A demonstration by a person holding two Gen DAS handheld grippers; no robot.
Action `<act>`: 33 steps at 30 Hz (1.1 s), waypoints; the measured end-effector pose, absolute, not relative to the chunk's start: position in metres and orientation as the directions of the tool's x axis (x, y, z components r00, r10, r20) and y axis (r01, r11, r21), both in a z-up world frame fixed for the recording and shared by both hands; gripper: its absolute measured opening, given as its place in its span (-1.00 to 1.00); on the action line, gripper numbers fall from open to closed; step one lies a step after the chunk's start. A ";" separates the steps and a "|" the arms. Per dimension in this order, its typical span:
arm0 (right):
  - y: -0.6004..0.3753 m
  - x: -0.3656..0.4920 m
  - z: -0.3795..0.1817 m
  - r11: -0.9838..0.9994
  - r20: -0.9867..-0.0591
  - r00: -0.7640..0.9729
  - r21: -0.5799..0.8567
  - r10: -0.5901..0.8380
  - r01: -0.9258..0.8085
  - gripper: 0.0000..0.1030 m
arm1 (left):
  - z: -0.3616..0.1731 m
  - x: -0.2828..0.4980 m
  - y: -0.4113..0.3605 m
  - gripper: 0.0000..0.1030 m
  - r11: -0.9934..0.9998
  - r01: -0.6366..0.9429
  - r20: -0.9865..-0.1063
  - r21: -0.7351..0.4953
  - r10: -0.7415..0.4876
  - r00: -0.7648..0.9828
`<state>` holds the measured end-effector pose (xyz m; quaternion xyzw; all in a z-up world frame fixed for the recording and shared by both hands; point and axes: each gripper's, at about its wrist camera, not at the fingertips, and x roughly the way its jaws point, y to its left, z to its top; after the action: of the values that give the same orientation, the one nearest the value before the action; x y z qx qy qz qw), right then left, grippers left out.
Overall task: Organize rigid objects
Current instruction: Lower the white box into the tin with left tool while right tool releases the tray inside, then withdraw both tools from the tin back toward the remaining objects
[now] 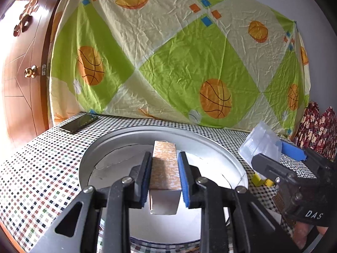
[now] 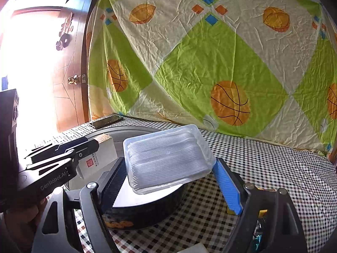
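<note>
I'm gripping the patterned carton (image 1: 165, 166) squarely in my left tongs (image 1: 165, 176), pads pressed on both long sides, holding it just above the round metal tin (image 1: 221, 145). My right tongs (image 2: 168, 178) are clenched across the clear plastic box (image 2: 168, 158), which is tilting over the tin's near rim. To seat the carton well, I'm judging I should lower it flat against the tin's floor before releasing, keeping the right load clear of it. A yellow block (image 1: 260, 181) is waiting on the checked bench (image 1: 42, 168) beside the tin. Farther back a phone (image 1: 79, 123) is lying near the bench's edge, under the basketball sheet (image 1: 168, 52).
</note>
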<state>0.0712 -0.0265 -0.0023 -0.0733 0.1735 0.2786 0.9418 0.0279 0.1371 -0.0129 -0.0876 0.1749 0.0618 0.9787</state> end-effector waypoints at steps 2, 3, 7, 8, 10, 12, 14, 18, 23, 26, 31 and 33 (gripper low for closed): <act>-0.017 0.085 -0.001 0.825 -0.401 0.763 -0.031 0.507 -0.565 0.63 | -0.012 0.034 0.142 -0.54 0.977 -0.155 -0.367 -0.149 0.091 0.926; -0.012 0.092 -0.001 0.822 -0.418 0.753 -0.024 0.508 -0.569 0.63 | -0.011 0.037 0.144 -0.54 0.976 -0.157 -0.376 -0.148 0.091 0.922; 0.007 0.119 -0.007 0.810 -0.496 0.705 -0.006 0.507 -0.586 0.63 | -0.010 0.051 0.158 -0.54 0.975 -0.166 -0.421 -0.149 0.089 0.903; 0.012 0.125 -0.010 0.809 -0.516 0.694 -0.003 0.503 -0.588 0.63 | -0.010 0.054 0.161 -0.54 0.975 -0.167 -0.435 -0.145 0.088 0.896; 0.021 0.137 -0.016 0.805 -0.554 0.669 0.004 0.496 -0.594 0.63 | -0.010 0.060 0.166 -0.54 0.976 -0.172 -0.459 -0.135 0.093 0.884; 0.029 0.144 -0.021 0.799 -0.579 0.651 0.001 0.490 -0.601 0.63 | -0.010 0.066 0.171 -0.54 0.976 -0.177 -0.482 -0.125 0.096 0.871; 0.036 0.149 -0.025 0.797 -0.599 0.640 -0.005 0.481 -0.604 0.63 | -0.011 0.071 0.176 -0.54 0.975 -0.184 -0.504 -0.126 0.097 0.858; 0.045 0.158 -0.030 0.794 -0.629 0.621 -0.010 0.468 -0.608 0.64 | -0.011 0.080 0.183 -0.54 0.974 -0.201 -0.530 -0.106 0.115 0.840; 0.048 0.165 -0.030 0.802 -0.637 0.622 -0.009 0.455 -0.597 0.64 | -0.012 0.085 0.190 -0.49 0.968 -0.224 -0.547 -0.115 0.126 0.828; 0.045 0.159 -0.025 0.804 -0.620 0.637 -0.017 0.459 -0.595 0.74 | -0.014 0.083 0.192 -0.19 0.963 -0.238 -0.544 -0.126 0.134 0.828; 0.015 0.140 -0.015 0.813 -0.585 0.668 -0.026 0.460 -0.582 0.75 | -0.009 0.059 0.184 0.22 0.952 -0.280 -0.491 -0.124 0.186 0.851; -0.008 0.128 -0.011 0.819 -0.564 0.682 -0.018 0.465 -0.573 0.75 | -0.006 0.043 0.175 0.50 0.948 -0.288 -0.453 -0.137 0.199 0.869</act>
<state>0.1279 -0.0081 -0.0110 -0.0968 0.2790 0.2845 0.9120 0.0428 0.1755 -0.0061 -0.1003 0.2224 0.1265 0.9615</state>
